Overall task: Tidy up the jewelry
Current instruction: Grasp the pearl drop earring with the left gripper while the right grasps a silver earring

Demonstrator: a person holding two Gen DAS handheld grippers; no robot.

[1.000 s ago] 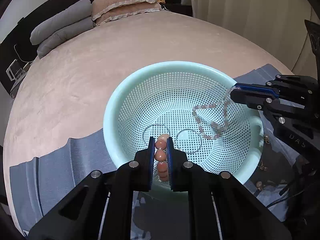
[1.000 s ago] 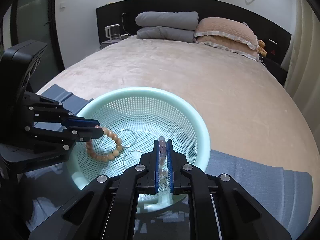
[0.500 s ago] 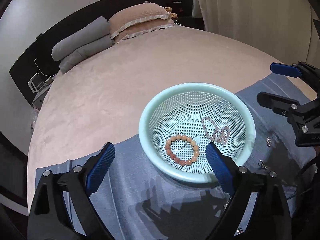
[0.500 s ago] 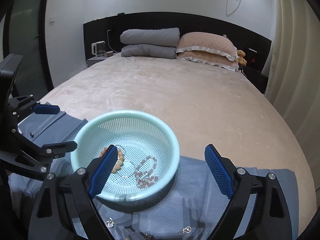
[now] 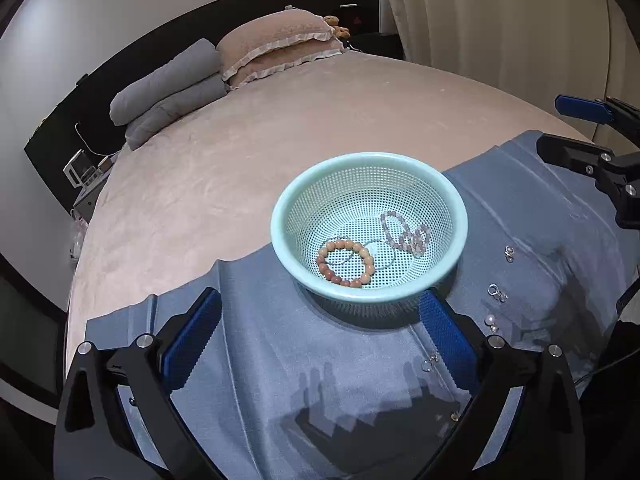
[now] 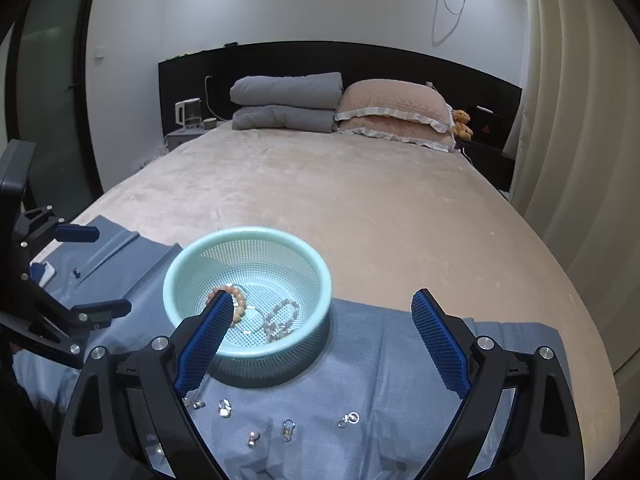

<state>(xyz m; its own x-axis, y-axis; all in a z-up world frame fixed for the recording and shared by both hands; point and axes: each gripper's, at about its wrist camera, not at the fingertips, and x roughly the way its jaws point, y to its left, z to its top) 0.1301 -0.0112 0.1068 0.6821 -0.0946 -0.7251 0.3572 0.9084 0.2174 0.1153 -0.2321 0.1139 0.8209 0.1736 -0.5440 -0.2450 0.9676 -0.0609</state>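
A mint perforated basket [image 5: 460,216] [image 6: 320,276] sits on a blue-grey cloth [image 5: 280,360] [image 6: 380,360] on the bed. Inside lie an orange bead bracelet [image 5: 346,262] [image 6: 238,300], a pale pink bead bracelet [image 5: 404,234] [image 6: 280,320] and thin metal rings [image 5: 384,256]. Several small earrings and charms lie on the cloth near the basket [image 5: 496,292] [image 6: 288,430]. My left gripper [image 5: 320,320] is open and empty, back from the basket. My right gripper [image 6: 324,320] is open and empty, above the cloth's front.
The bed [image 6: 360,192] is covered in beige plush. Grey and pink pillows [image 6: 340,108] lie at the dark headboard. A nightstand with a kettle [image 6: 188,112] stands at the left. Curtains [image 6: 580,120] hang at the right.
Both grippers opened and dropped their bracelets into the basket, then pulled back and up. The basket now looks smaller and farther away.
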